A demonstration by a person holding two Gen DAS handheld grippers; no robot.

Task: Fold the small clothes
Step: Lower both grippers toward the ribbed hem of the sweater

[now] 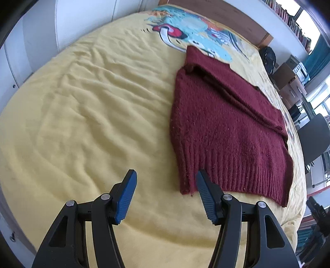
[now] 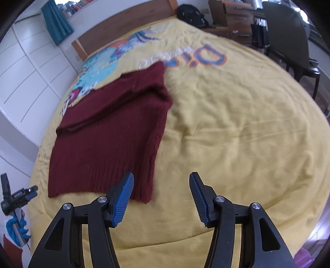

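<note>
1. Large orange letters outlined in blue are showing on the yellow bed cover (image 2: pixel 226 123), upside down in the right wrist view; the lettering (image 2: pixel 208 56) is reading roughly as "Di..", the rest too blurred to make out.
2. A smaller white word (image 2: pixel 150 59) is sitting just beside it on the same cover, partly hidden under the maroon sweater (image 2: pixel 107 134); illegible.
3. Book spines on the shelf (image 1: pixel 288 18) in the left wrist view are appearing too small to read.
</note>
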